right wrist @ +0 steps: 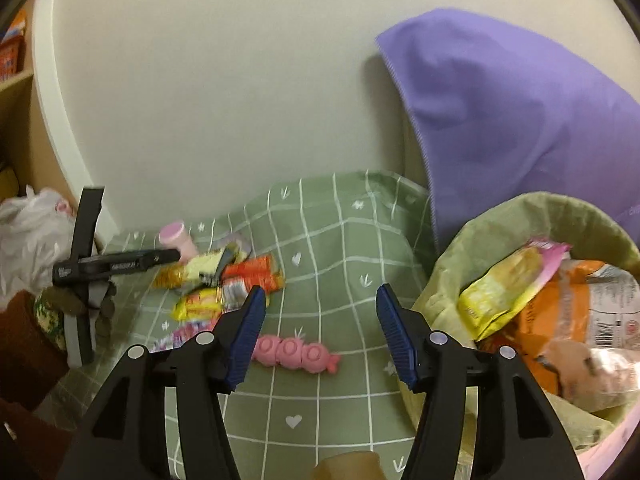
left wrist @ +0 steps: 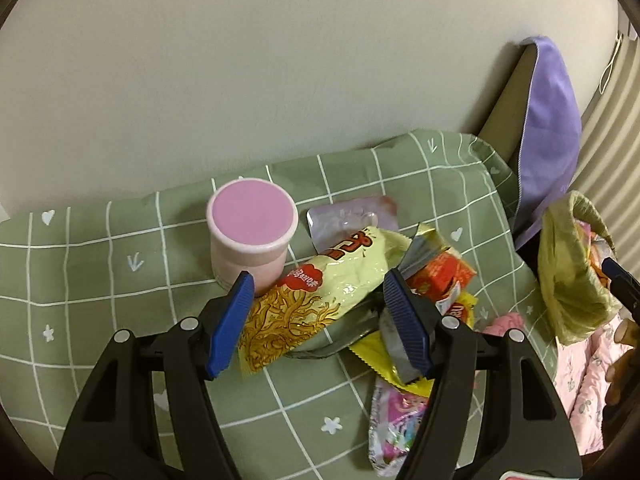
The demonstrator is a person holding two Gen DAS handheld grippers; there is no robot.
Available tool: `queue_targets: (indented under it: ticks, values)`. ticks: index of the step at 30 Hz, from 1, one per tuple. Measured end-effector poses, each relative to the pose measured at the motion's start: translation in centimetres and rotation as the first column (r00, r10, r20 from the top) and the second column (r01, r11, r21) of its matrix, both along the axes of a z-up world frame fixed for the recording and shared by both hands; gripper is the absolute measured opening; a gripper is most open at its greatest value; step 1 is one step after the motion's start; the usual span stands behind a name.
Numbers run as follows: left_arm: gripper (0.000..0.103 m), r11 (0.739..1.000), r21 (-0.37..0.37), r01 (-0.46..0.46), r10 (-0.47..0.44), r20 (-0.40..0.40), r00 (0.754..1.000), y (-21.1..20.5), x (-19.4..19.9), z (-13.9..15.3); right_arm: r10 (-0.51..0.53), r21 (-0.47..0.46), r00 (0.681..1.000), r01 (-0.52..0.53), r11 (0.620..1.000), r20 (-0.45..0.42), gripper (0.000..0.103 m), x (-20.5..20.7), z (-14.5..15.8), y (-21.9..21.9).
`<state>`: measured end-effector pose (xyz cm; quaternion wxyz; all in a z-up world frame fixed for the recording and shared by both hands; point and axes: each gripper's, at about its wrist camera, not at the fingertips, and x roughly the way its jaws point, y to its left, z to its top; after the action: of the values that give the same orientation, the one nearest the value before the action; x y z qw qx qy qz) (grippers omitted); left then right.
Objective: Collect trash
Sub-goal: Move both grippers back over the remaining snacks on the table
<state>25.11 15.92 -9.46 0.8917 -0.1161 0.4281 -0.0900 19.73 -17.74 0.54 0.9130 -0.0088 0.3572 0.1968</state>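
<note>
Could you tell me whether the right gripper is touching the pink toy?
Apart: the right wrist view shows the open right gripper raised, with green cloth visible around the pink toy.

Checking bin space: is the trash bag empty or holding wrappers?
Holding wrappers: trash bag shows a yellow packet and orange packet inside.

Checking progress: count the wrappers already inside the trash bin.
3 visible in the trash bin: a yellow packet at the left, an orange packet beside it, and a pale wrapper in front. More may lie underneath.
</note>
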Motion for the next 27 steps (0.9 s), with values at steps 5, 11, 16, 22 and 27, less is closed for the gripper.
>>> queue_targets:
  ticks: [5, 11, 16, 22, 27]
  values:
    - [0.064, 0.999, -0.028, 0.032, -0.032, -0.012, 0.999, -0.2, 0.5, -1.4, 0.036, -0.045, 0.998, -0.038, 0.998, -0.061, 0.054, 0.8, -1.6, 1.3]
    - [0.064, 0.988, -0.138, 0.064, -0.073, -0.06, 0.996, -1.1, -1.3, -2.3, 0.103, -0.06, 0.985, -0.112, 0.992, -0.135, 0.054, 2.8, -3.8, 3.4]
    - [0.064, 0.982, -0.177, 0.062, -0.074, -0.059, 0.996, -1.7, -3.8, -1.5, 0.164, -0.068, 0.976, -0.175, 0.982, -0.144, 0.054, 4.5, -5.1, 6.6]
    - [0.064, 0.99, -0.119, -0.07, 0.064, -0.055, 0.996, -0.2, -5.5, -0.2, 0.151, 0.017, 0.973, -0.15, 0.989, -0.177, 0.054, 8.4, -7.2, 9.5]
    - [0.064, 0.985, -0.081, -0.149, 0.146, -0.043, 0.988, 1.3, -6.0, 0.3, 0.111, 0.121, 0.948, -0.078, 0.99, -0.297, 0.049, 11.5, -10.3, 10.4]
